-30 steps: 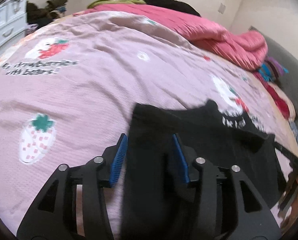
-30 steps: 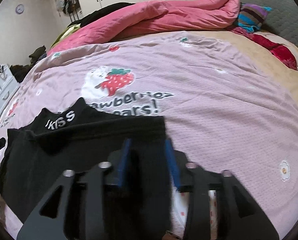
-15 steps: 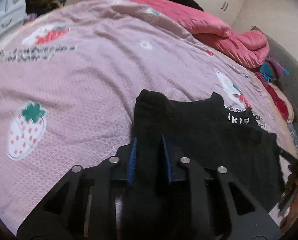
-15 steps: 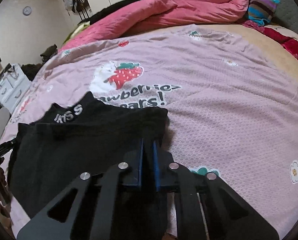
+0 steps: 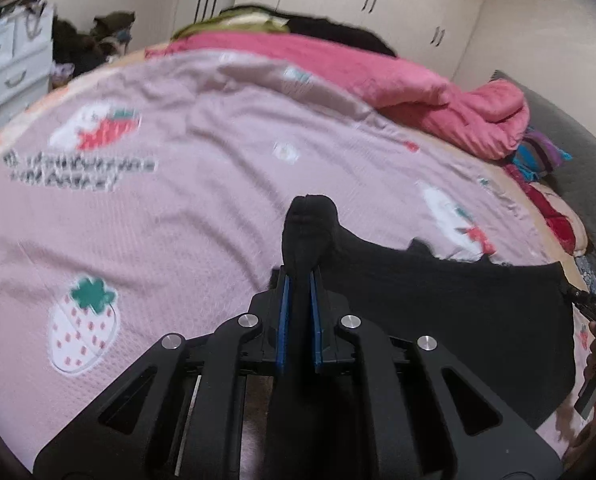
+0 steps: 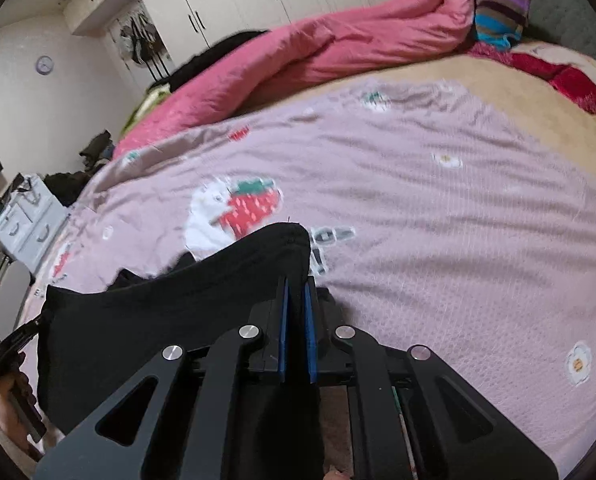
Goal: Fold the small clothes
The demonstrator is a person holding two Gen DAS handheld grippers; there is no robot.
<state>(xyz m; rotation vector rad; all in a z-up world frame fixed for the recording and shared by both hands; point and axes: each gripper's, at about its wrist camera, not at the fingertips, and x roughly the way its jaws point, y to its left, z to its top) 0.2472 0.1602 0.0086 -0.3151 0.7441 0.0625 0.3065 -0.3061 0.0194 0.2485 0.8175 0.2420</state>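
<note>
A small black garment (image 5: 438, 304) hangs stretched between my two grippers above a pink strawberry-print bedspread (image 5: 158, 220). My left gripper (image 5: 298, 280) is shut on its left corner, and a bunched tip of black cloth sticks out past the blue pads. In the right wrist view the same black garment (image 6: 170, 320) spreads to the left, and my right gripper (image 6: 296, 286) is shut on its right corner. Each view shows the other gripper at the far edge, held by a hand (image 6: 10, 396).
A rumpled pink duvet (image 6: 318, 52) lies along the far side of the bed, with striped and red fabrics (image 6: 502, 16) near the grey headboard. A white drawer unit (image 5: 6, 68) stands beyond the bed's left edge. White wardrobes line the back wall.
Both grippers went from open around the garment's corners to shut on them. Then they lifted the cloth off the bedspread, hiding its white lettering.
</note>
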